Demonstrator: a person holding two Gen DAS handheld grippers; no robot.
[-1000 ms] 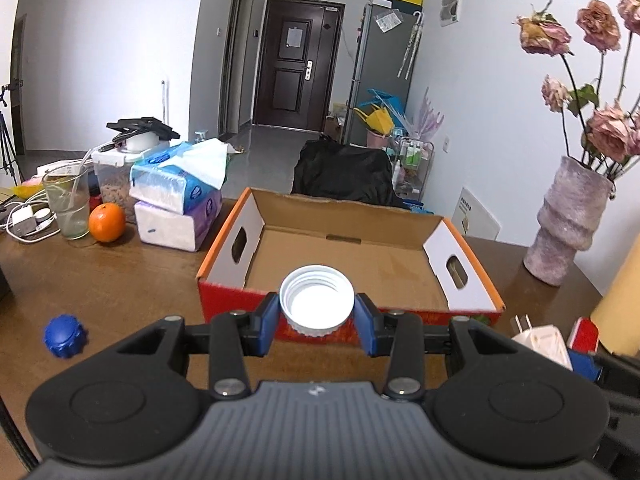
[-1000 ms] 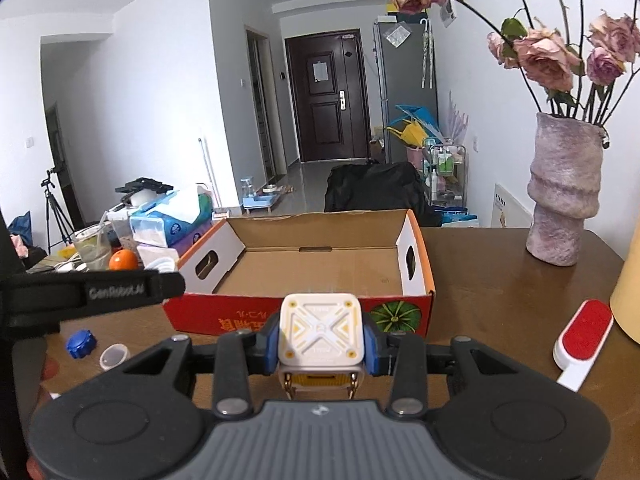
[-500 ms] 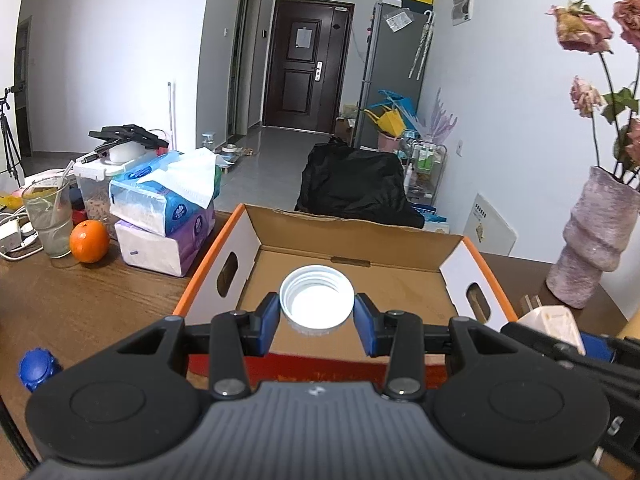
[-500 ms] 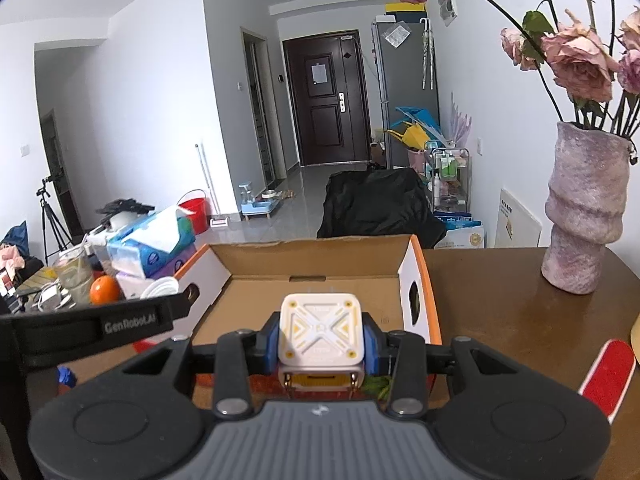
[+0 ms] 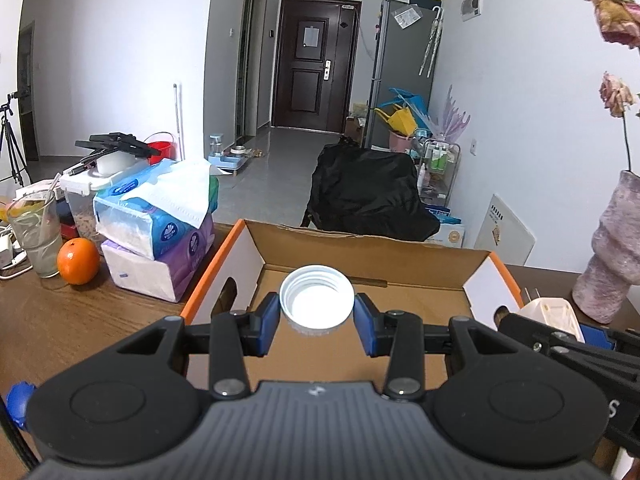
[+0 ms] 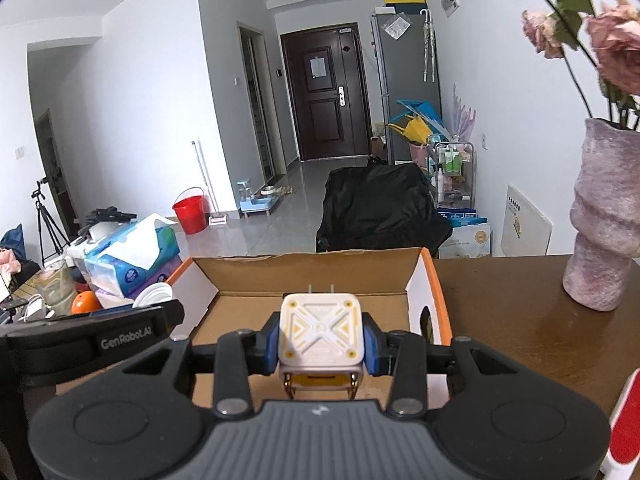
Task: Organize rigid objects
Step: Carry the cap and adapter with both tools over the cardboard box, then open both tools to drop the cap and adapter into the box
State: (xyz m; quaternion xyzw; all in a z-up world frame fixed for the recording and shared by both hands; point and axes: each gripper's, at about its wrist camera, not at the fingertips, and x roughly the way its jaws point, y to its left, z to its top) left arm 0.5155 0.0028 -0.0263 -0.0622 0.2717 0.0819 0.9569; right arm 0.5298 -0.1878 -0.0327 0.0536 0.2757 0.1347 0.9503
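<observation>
My left gripper grasps a white bottle cap; my right gripper grasps a white plug adapter. Cardboard box at twelve o'clock below both.

Left tongs, carrying white cap: advanced from before the red front wall to above the floor of the cardboard box. Right tongs, carrying white plug adapter: likewise advanced over the box interior. Blue knob: shifted toward 8 o'clock edge.
</observation>
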